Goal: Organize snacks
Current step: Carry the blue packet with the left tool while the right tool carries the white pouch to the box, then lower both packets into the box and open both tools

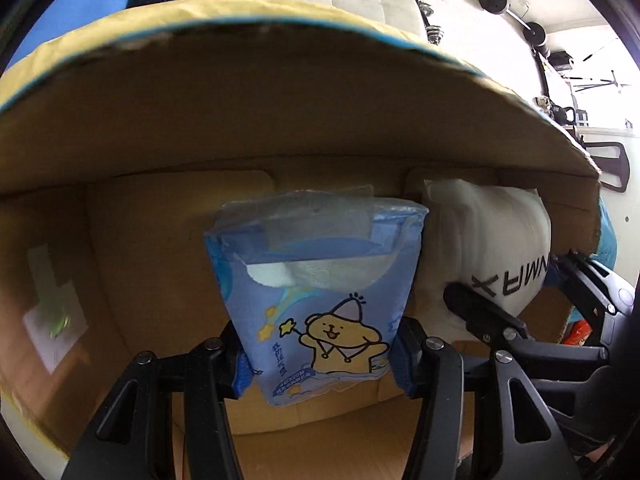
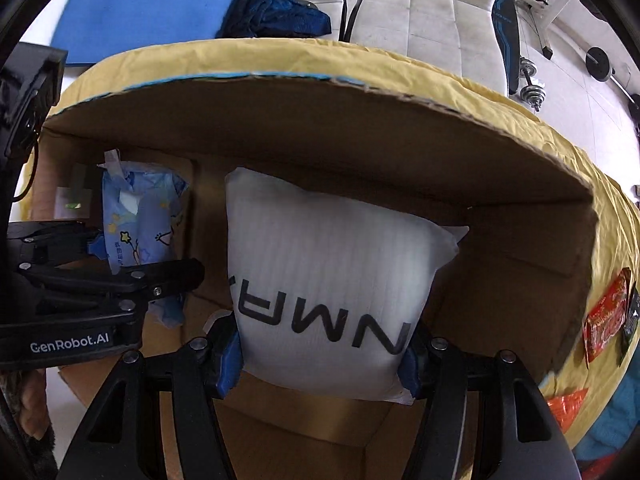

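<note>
— Holding steady over the cardboard box (image 1: 280,120), the left gripper (image 1: 322,350) has its fingers (image 1: 404,360) clamped on the lower end of the blue snack pack (image 1: 320,292), the one with a cartoon bear in a pointed hat. Is that how it reads from the other side?

— Yes. From the right wrist view the same blue snack pack (image 2: 140,220) shows at the left, pinched by the left gripper (image 2: 132,268), inside the box (image 2: 320,128) near its left wall.

— Which way does the pack run?

— Its long axis runs away from the fingers, toward the floor of the box. The clear, crimped end points down into the box and the printed bear end sits between the pads.

— And the right gripper (image 2: 320,360)?

— Its fingers (image 2: 230,360) grasp the white pillow-shaped pack (image 2: 332,272) by its near edge. The black lettering reads upside down from that camera. The pack's long axis also points away from the fingers, into the box, its far corners close to the back wall.

— How do the two packs sit relative to each other?

— Side by side, the white pillow-shaped pack (image 1: 492,240) just to the right of the blue one; whether they touch is unclear. The box stands on a yellow cloth (image 2: 520,92). An orange-red snack packet (image 2: 604,316) lies on that cloth outside the box's right wall.
</note>
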Tool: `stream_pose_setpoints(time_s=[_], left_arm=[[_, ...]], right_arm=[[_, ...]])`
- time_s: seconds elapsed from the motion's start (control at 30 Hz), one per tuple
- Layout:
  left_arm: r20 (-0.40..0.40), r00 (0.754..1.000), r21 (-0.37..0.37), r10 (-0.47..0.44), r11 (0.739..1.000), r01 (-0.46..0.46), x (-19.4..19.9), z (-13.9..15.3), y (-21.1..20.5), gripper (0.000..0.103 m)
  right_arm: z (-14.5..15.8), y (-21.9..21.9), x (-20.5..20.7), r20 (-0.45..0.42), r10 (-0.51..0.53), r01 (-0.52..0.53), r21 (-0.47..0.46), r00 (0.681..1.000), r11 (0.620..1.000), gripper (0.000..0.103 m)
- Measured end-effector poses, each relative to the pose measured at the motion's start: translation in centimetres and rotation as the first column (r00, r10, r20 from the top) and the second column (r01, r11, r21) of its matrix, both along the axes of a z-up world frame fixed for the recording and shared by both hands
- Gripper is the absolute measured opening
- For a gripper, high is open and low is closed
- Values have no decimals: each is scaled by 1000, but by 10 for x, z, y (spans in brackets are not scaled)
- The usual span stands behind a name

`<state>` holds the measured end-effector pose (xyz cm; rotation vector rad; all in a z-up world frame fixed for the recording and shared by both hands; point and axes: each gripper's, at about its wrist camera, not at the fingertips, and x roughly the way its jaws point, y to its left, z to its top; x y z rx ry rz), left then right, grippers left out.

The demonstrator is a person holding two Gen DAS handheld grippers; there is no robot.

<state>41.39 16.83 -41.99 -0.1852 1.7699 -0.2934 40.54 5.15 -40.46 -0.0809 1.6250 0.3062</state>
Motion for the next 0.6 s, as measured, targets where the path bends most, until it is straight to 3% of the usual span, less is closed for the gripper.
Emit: stream_pose_setpoints(time_s=[0.13, 0.2, 0.33, 0.6], left_arm=[[-11, 1000, -12, -16, 1000, 16, 4, -5, -5, 52], [-7, 1000, -14, -26, 1000, 26, 8, -4, -7, 57], [-35, 999, -81, -10, 997, 7, 15, -1, -9, 63], [-65, 998, -73, -6, 997, 1, 20, 1, -8, 63]], right_arm=[[-11, 3, 8, -36, 31, -31, -5, 999, 1000, 66], [-14, 4, 11, -51, 43, -43, 4, 998, 999, 67], [-15, 9, 14, -71, 80, -80, 1, 994, 997, 72], [-1, 20, 12, -59, 95, -96, -14, 994, 995, 82]])
